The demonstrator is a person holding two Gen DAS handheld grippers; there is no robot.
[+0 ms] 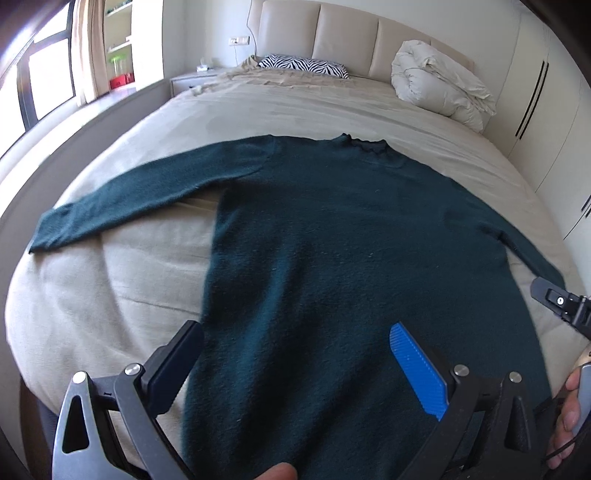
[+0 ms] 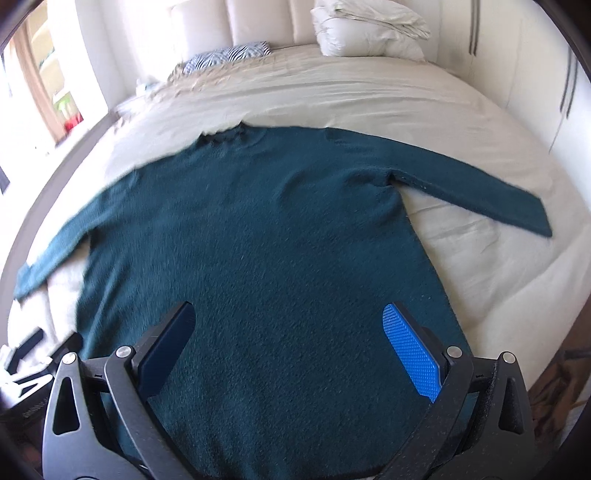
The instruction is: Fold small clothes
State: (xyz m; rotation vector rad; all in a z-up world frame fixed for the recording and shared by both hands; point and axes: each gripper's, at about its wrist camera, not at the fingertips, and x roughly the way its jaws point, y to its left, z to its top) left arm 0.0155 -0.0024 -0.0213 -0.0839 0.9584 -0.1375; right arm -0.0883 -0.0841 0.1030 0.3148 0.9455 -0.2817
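The left claw (image 1: 295, 365) hangs wide apart above the lower body of a dark green sweater (image 1: 332, 240) spread flat on the bed (image 1: 110, 295). Ahead lies its neckline; one sleeve stretches left. The right claw (image 1: 561, 302) enters from the right.

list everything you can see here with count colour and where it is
dark teal knit sweater: 1, teal, spread flat on the bed, both sleeves out, collar toward the headboard
beige bed cover: 1, beige, under the sweater
zebra-print pillow: 1, black and white, at the head of the bed
bundled white duvet: 1, off-white, far right corner by the headboard
padded cream headboard: 1, cream, behind the bed
left gripper: 1, black with a blue pad, open above the hem
right gripper: 1, black with a blue pad, open above the hem
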